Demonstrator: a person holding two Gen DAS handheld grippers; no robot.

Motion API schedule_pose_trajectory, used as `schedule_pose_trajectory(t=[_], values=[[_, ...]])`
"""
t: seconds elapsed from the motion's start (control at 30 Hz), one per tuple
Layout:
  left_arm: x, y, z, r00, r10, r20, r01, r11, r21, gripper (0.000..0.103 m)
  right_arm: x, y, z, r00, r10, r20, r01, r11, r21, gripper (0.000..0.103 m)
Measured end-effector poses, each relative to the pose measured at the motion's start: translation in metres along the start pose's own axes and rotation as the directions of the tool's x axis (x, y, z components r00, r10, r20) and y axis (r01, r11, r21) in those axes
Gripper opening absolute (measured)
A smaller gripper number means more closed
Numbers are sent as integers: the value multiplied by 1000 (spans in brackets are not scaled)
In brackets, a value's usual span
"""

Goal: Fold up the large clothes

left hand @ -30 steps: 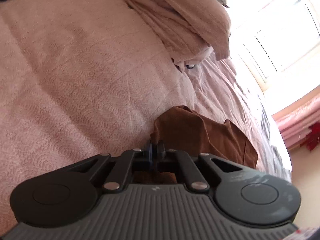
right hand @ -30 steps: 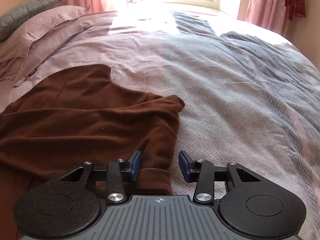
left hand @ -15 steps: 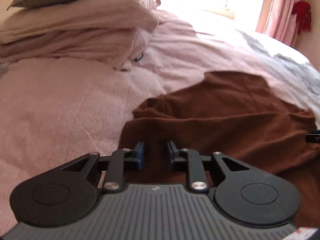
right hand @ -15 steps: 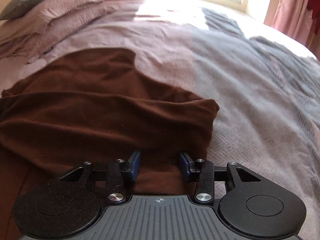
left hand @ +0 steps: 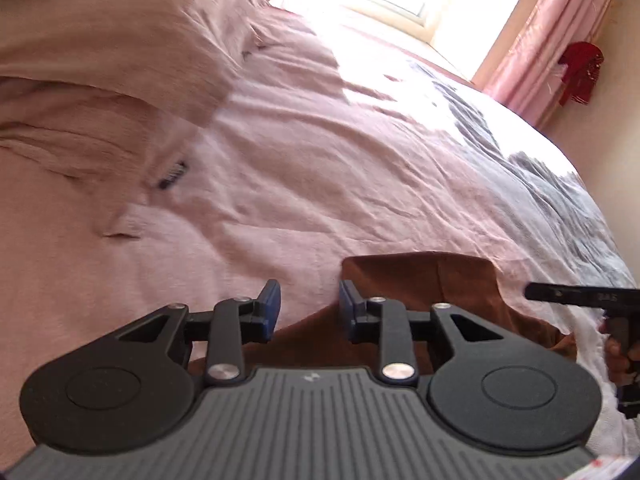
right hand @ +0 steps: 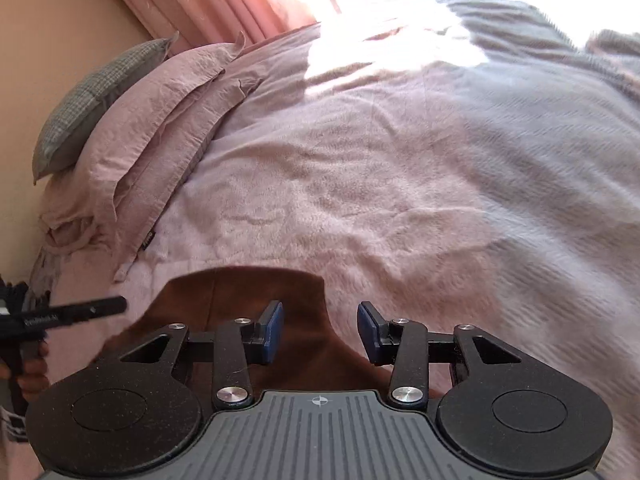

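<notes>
Your left tongs [left hand: 307, 307] have just been opening and now stand apart with nothing between the pads. Your right tongs [right hand: 320, 332] stand wide, gripping nothing. The brown garment [left hand: 420, 280] lies flat on the bed [left hand: 320, 184] just under and ahead of both tongs.

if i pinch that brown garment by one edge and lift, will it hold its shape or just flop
Probably flop: the brown garment lies limp on the bed, with soft creases and a rounded, sagging edge. It looks like thickish, matte knit or fleece, so likely not slippery, and somewhat weighty when hung. Pushed, it would probably bunch up on the textured bedcover rather than slide.
</notes>
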State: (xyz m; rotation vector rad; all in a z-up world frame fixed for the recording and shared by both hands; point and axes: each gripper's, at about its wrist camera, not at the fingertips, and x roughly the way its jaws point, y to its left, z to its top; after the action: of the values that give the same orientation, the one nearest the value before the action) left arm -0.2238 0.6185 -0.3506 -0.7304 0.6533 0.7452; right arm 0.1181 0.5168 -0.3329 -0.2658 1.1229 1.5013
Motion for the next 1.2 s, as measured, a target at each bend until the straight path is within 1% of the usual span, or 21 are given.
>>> schedule_pose_trajectory(t=[0.13, 0.17, 0.2, 0.23, 0.27, 0.37, 0.43, 0.5, 0.57, 0.6, 0.63, 0.67, 0.7, 0.73, 0.8, 0.87, 0.97, 1.03, 1.1, 1.13, 1.2], values=[[49, 4, 14, 993, -68, -94, 60, 994, -88, 35, 33, -15, 17, 993, 114, -23, -111, 987, 115, 39], [55, 5, 15, 990, -98, -99, 88, 991, -104, 35, 37, -16, 18, 992, 128, -20, -125, 985, 118, 32], [61, 5, 17, 988, -118, -103, 107, 989, -107, 35, 40, -16, 18, 992, 125, -21, -122, 987, 105, 20], [64, 4, 18, 988, -116, -99, 107, 990, -93, 29, 40, -16, 18, 994, 109, -21, -107, 991, 82, 5], [64, 2, 19, 989, -124, -87, 118, 990, -72, 6, 37, -14, 16, 994, 106, -3, -106, 993, 61, 5], [52, -4, 18, 990, -138, -23, 138, 990, 9, 3, 11, 6, 2, 989, 110, 102, -102, 992, -77, 5], [32, -12, 7, 988, -148, 55, 143, 986, 85, 3, -16, 28, -17, 980, 119, 161, -83, 973, -215, 5], [5, -23, -13, 976, -166, 139, 140, 974, 180, 3, -42, 46, -43, 973, 127, 192, -58, 942, -330, 5], [-23, -35, -41, 971, -166, 173, 112, 952, 284, 3, -62, 56, -69, 981, 126, 151, -60, 924, -377, 5], [-34, -39, -56, 973, -159, 165, 101, 945, 313, 4, -67, 58, -83, 990, 109, 92, -66, 923, -380, 6], [-42, -41, -73, 979, -152, 136, 99, 937, 335, 5, -67, 58, -94, 997, 76, 9, -67, 928, -367, 13], [-47, -40, -87, 986, -141, 93, 101, 933, 346, 10, -65, 59, -104, 998, 20, -59, -39, 934, -355, 25], [-49, -37, -99, 992, -117, 52, 92, 935, 342, 11, -64, 59, -113, 995, -50, -85, 17, 937, -350, 32], [-51, -34, -109, 996, -82, 21, 71, 942, 327, 11, -67, 60, -120, 992, -106, -73, 75, 935, -347, 35], [-60, -27, -113, 997, -76, 24, 67, 961, 267, 11, -79, 65, -121, 995, -96, -6, 90, 947, -309, 35], [-67, -25, -103, 992, -97, 75, 81, 977, 198, 11, -87, 71, -113, 994, -46, 97, 66, 973, -219, 35], [-62, -43, -83, 981, -103, 163, 70, 977, 201, 15, -72, 87, -107, 983, -50, 179, 84, 978, -190, 35], [-47, -58, -80, 983, -82, 167, 41, 970, 239, 18, -48, 95, -111, 978, -76, 193, 120, 966, -227, 35], [-22, -67, -88, 994, -20, 110, -9, 966, 259, 19, -9, 92, -121, 977, -191, 97, 210, 940, -268, 34], [-11, -68, -94, 997, 9, 83, -31, 963, 267, 19, 3, 90, -128, 971, -224, 79, 238, 922, -306, 34], [-4, -72, -113, 995, 57, 82, -80, 946, 315, 18, 4, 93, -138, 960, -253, 116, 279, 883, -378, 34]])
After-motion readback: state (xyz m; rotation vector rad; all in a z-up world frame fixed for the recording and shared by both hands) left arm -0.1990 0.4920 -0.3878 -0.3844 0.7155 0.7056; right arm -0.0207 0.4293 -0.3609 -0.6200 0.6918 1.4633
